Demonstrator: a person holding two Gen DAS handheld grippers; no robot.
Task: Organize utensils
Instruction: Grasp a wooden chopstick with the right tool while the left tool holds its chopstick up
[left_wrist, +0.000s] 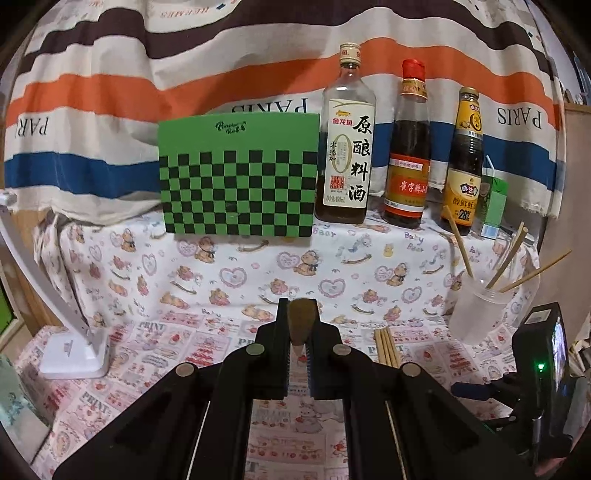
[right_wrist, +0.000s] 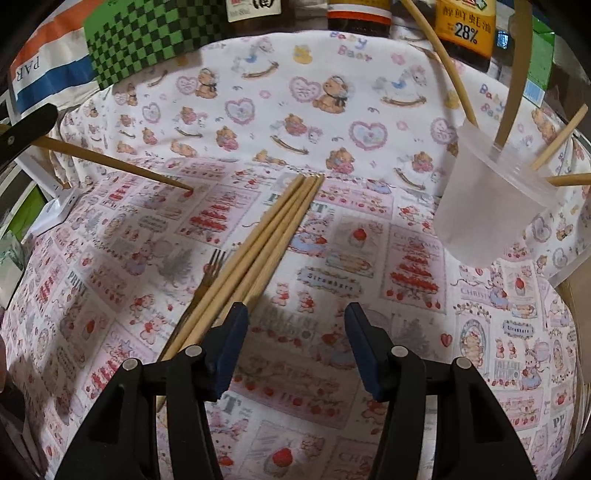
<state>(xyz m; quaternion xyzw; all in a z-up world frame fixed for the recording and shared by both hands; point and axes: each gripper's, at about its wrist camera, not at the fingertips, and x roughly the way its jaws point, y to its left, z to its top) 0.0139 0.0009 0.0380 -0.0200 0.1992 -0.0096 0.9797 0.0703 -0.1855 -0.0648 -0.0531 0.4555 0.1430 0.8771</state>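
Observation:
My left gripper (left_wrist: 299, 307) is shut on a wooden chopstick (left_wrist: 303, 321), which I see end-on between its pads. From the right wrist view that chopstick (right_wrist: 118, 166) slants down to the cloth at the left. My right gripper (right_wrist: 297, 312) stands open above the printed cloth, with nothing between its fingers. Several loose chopsticks (right_wrist: 273, 229) lie in a bundle just beside its left finger, partly over a fork (right_wrist: 216, 264). A frosted plastic cup (right_wrist: 484, 206) holding several chopsticks stands to the right; it also shows in the left wrist view (left_wrist: 476, 310).
A green checkered box (left_wrist: 240, 184) and three sauce bottles (left_wrist: 406, 147) stand along the back, with a green carton (left_wrist: 493, 203) behind the cup. A white lamp base (left_wrist: 74, 350) sits at the left edge. A striped cloth hangs behind.

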